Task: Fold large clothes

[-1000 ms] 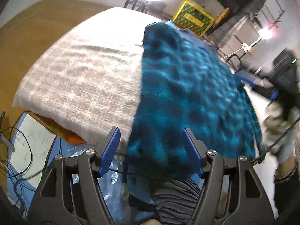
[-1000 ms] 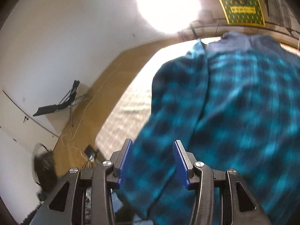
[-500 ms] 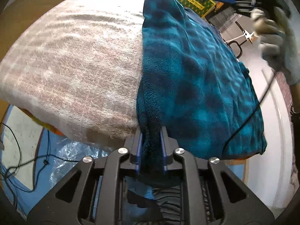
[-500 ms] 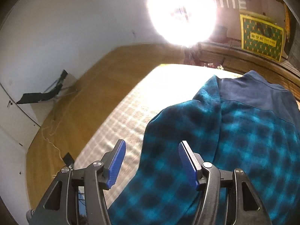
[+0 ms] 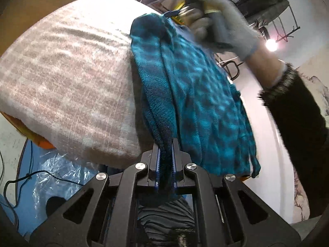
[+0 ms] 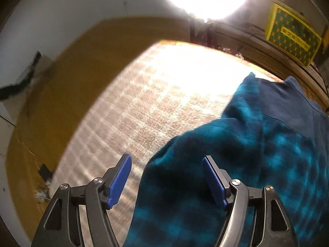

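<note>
So your left tongs [image 5: 165, 160] are clamped on the teal fleece shirt's [image 5: 197, 94] near hem; it runs lengthwise away across the bed [image 5: 67, 78]. Your right tongs [image 6: 166, 177] hang spread wide over its far shoulder edge, nearest the collar.

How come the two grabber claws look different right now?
The left gripper is shut, pinching the edge of the teal plaid shirt; the right gripper is wide open, holding nothing. The left sits at the shirt's hem, the right hovers above its shoulder. Both have blue finger pads.
</note>
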`<action>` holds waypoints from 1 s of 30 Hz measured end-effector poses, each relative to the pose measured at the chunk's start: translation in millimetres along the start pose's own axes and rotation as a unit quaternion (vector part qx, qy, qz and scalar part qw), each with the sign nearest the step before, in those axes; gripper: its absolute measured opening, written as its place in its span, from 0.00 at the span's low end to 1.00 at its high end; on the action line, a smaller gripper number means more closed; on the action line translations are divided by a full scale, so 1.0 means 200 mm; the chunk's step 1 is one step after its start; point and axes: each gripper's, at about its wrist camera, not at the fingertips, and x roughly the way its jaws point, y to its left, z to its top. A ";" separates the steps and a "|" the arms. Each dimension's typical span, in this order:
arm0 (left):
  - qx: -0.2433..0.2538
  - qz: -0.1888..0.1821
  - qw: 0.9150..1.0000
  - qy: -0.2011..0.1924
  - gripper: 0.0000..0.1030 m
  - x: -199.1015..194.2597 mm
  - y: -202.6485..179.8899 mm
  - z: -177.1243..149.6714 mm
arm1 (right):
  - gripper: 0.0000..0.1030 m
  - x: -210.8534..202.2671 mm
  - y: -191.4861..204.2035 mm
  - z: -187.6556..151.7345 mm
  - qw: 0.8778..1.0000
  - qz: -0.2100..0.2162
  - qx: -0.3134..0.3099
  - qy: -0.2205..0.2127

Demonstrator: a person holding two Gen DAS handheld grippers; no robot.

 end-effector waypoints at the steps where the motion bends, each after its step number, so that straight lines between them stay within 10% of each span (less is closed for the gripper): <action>1: 0.004 0.002 1.000 -0.002 0.06 -0.01 -0.01 0.00 | 0.71 0.04 0.01 0.01 1.000 -0.010 -0.001 0.008; 9: 0.017 0.005 1.000 0.005 0.06 0.01 -0.04 0.01 | 0.65 0.30 -0.02 0.02 0.995 -0.081 -0.019 0.062; 15: 0.012 0.010 1.000 0.004 0.06 0.01 -0.03 0.01 | 0.20 0.30 -0.07 0.00 0.994 -0.095 -0.026 0.049; 22: 0.063 0.018 0.998 -0.011 0.05 -0.04 -0.16 0.00 | 0.13 0.03 -0.38 -0.04 0.995 0.059 0.077 -0.040; 30: 0.128 0.021 0.992 0.003 0.05 0.04 -0.37 -0.06 | 0.13 -0.25 -0.86 -0.30 0.950 0.201 0.187 -0.150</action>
